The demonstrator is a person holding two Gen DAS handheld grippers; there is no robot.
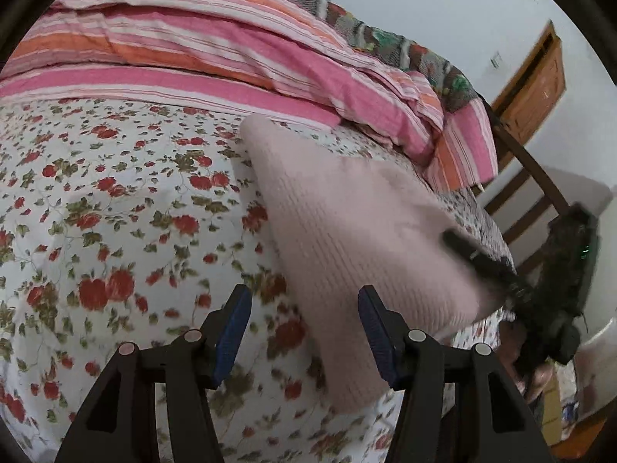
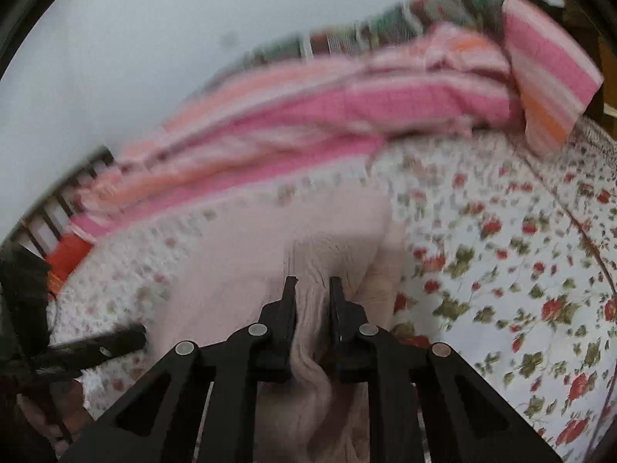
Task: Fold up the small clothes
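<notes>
A pale pink ribbed knit garment (image 1: 347,231) lies on the floral bed sheet (image 1: 96,212). In the left wrist view my left gripper (image 1: 302,297) stands open just above the sheet. Its right finger overlaps the garment's near edge and its pads press on nothing. My right gripper (image 1: 482,258) comes in from the right and holds the garment's right edge. In the right wrist view, which is blurred, the right gripper (image 2: 312,283) is shut on a bunched fold of the pink garment (image 2: 250,262). The left gripper (image 2: 115,339) shows at the lower left.
A pink and orange striped quilt (image 1: 231,50) is heaped along the far side of the bed, with a patterned blanket behind it. A wooden bed rail (image 1: 528,169) and a wooden door (image 1: 536,92) are at the right. A hand (image 1: 540,378) grips the right tool.
</notes>
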